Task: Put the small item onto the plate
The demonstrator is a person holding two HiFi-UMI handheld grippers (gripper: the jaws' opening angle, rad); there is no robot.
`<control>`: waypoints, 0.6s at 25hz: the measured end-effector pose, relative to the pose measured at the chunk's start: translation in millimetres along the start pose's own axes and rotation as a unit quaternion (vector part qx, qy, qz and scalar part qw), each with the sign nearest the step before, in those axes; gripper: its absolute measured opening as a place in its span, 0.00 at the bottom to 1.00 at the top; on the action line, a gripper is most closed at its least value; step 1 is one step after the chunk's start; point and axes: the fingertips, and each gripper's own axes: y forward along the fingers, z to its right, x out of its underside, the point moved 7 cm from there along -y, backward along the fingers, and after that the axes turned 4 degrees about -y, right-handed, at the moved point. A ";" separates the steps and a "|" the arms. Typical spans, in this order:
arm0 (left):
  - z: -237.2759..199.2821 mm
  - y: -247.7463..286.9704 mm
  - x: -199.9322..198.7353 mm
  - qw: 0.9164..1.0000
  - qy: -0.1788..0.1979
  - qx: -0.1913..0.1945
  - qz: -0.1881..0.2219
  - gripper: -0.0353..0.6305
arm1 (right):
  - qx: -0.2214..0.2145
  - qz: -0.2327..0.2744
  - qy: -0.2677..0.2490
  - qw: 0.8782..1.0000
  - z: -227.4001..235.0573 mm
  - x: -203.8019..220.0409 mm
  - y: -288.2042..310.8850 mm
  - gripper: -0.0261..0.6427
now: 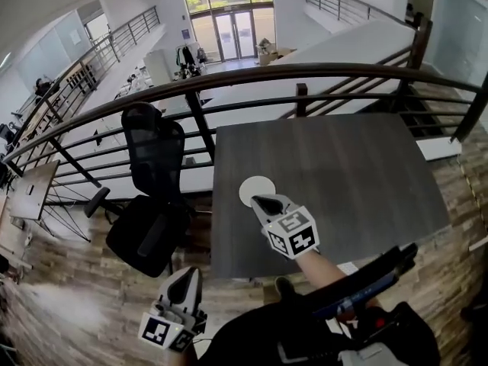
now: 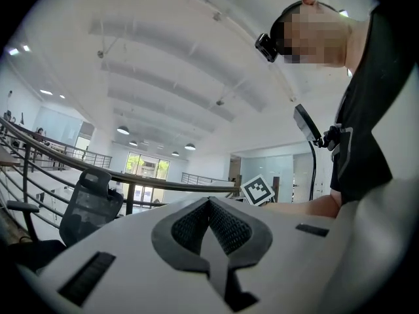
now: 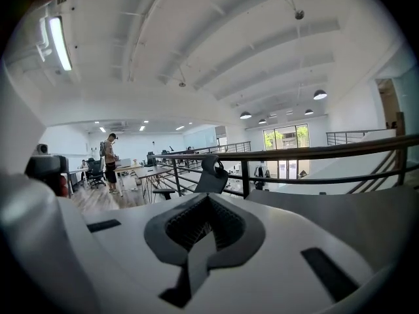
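**Desk:** Report both grippers, nearest first.

**Operator:** I find the left gripper (image 1: 181,282) lowest in the head view, off the table and over the wooden floor (image 1: 69,280), close to the person's body. In its own view (image 2: 209,205) the two dark pads meet at the tip with nothing between them: clenched, empty. That view also shows the person's forearm (image 2: 308,207) and, past it, a marker cube (image 2: 257,190).

**Desk:** And the right?

**Operator:** The right gripper (image 1: 265,200) is out over the near left part of the table (image 1: 343,181), its marker cube (image 1: 293,233) facing up towards the head camera. In its own view (image 3: 208,201) the pads are pressed together and I see nothing between them, so I log it as clenched and empty.

**Desk:** Location of the task's things?

**Operator:** The plate (image 1: 252,187) is white and round and lies flat on the dark table near its left edge. In the head view the right gripper's tip overlaps the plate's near rim. I cannot tell whether it touches. I cannot make out the small item in any view, and the part of the plate under the tip is hidden, so I cannot tell where the item lies.

**Desk:** Surroundings beyond?

**Operator:** A black office chair (image 1: 152,204) stands just beside the table's left edge. Behind both runs a dark railing (image 1: 229,78), and well beyond it, across the open hall, I note glass doors (image 1: 232,33).
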 end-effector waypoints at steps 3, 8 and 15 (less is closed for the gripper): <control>4.0 -4.0 -7.1 0.999 -0.017 0.028 0.016 0.06 | 0.010 0.000 0.006 1.000 -16.8 -2.3 -15.8 0.04; 5.9 -16.8 -0.8 0.997 -0.020 0.067 0.014 0.06 | 0.039 0.011 0.000 0.999 -41.6 -3.0 -54.1 0.04; 1.1 -27.6 16.9 0.995 -0.020 0.091 -0.019 0.06 | 0.080 0.020 0.011 0.997 -60.8 -3.6 -98.3 0.04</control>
